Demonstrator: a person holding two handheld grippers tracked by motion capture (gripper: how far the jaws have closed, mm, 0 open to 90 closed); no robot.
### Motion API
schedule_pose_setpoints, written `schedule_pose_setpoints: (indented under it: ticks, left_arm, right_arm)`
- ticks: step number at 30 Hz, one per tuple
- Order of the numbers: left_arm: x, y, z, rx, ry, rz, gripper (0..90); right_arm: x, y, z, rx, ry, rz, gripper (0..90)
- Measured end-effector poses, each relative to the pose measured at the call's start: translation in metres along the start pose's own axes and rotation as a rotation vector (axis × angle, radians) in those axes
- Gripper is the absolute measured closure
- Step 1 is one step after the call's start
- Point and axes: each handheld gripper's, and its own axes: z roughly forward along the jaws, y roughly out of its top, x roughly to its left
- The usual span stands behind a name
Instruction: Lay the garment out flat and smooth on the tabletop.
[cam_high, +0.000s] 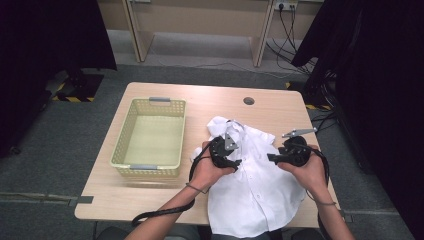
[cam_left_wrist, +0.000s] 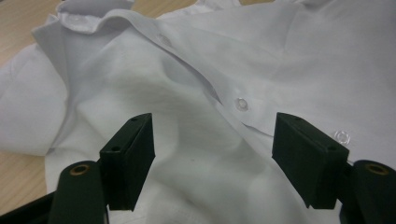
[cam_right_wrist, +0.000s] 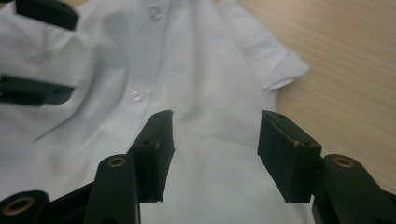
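- My shirt (cam_high: 255, 185) is white, short-sleeved and buttoned down the front with clear buttons.
- It lies front-up and rumpled on the table's near right part, collar toward twelve o'clock, hem hanging over the six o'clock edge.
- One short sleeve (cam_right_wrist: 275, 60) spreads flat toward three o'clock.

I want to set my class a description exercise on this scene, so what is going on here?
A person holds a gripper in each hand over a white shirt spread buttoned-side up on a wooden table. The left gripper and right gripper both hover open above it, gripping nothing. A yellow basket sits empty at the left.
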Motion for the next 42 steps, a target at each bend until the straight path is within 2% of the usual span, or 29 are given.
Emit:
schedule_pose_setpoints:
  ticks: [2, 4, 12, 23, 31, 42]
  left_arm:
    - [-0.001, -0.001, 0.002, 0.007, -0.003, 0.001, 29.5]
    - [-0.002, -0.001, 0.003, 0.009, -0.005, 0.004, 29.5]
    - [-0.004, -0.001, 0.007, 0.011, -0.009, -0.001, 29.5]
    - [-0.005, -0.003, 0.009, 0.024, -0.013, 0.003, 29.5]
    - [-0.005, -0.004, 0.01, 0.026, -0.014, 0.003, 29.5]
    - [-0.006, -0.005, 0.011, 0.03, -0.014, 0.005, 29.6]
  right_arm:
    - [-0.015, 0.009, 0.011, 0.011, -0.039, 0.023, 45.9]
    - [-0.023, 0.014, 0.019, 0.021, -0.049, 0.039, 46.0]
    - [-0.04, 0.027, 0.044, 0.051, -0.074, 0.084, 45.6]
    - [-0.052, 0.045, 0.067, 0.054, -0.106, 0.125, 45.7]
    - [-0.057, 0.046, 0.081, 0.074, -0.115, 0.151, 47.8]
    - [-0.059, 0.04, 0.093, 0.097, -0.098, 0.172, 59.7]
